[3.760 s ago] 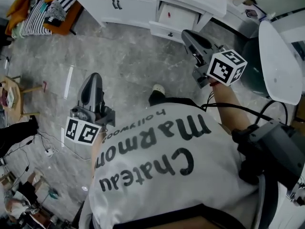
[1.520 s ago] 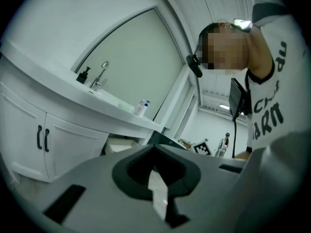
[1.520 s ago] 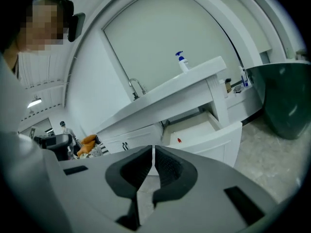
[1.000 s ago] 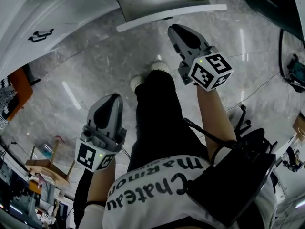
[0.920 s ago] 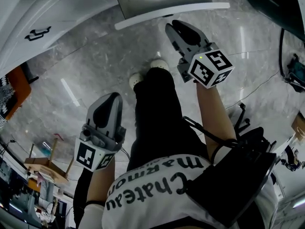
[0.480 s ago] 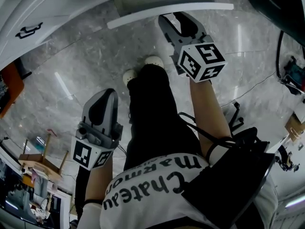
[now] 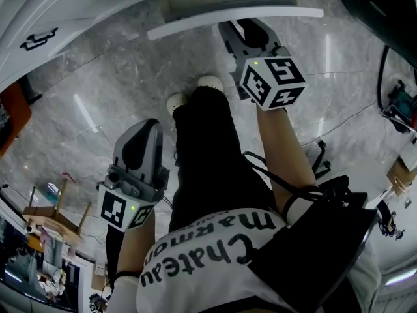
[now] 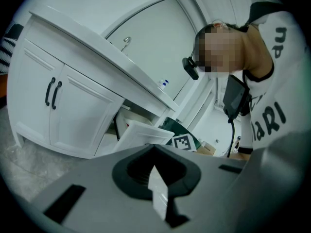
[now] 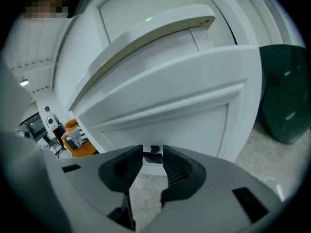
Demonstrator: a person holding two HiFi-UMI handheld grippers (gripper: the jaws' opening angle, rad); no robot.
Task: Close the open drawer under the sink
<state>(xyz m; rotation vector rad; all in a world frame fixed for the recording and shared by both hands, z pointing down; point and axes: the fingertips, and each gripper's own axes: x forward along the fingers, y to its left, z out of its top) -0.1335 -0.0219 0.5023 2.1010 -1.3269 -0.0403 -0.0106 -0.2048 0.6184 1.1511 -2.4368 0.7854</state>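
Note:
The open drawer's white front (image 9: 175, 93) fills the right gripper view, and its top edge (image 7: 234, 19) runs across the top of the head view. My right gripper (image 9: 153, 154) is right at that front, low down. Its jaws are closing, and the small dark drawer handle (image 9: 154, 151) shows in the gap between the tips, with no pad seen pressing on it. In the head view the right gripper (image 7: 246, 28) reaches just under the drawer front. My left gripper (image 7: 144, 126) hangs back over the floor, shut and empty. From the left gripper (image 8: 155, 147) the pulled-out drawer (image 8: 141, 134) appears side-on.
White cabinet doors with black handles (image 8: 52, 92) stand left of the drawer, under the sink counter (image 8: 97, 47). A dark green bin (image 9: 286, 96) is close on the drawer's right. The person's shoes (image 7: 210, 82) are on the grey marble floor. Cables (image 7: 339, 119) trail at right.
The person has stepped up to the cabinet. My right gripper has moved up to the drawer front and its jaws have parted. The left gripper has hardly moved.

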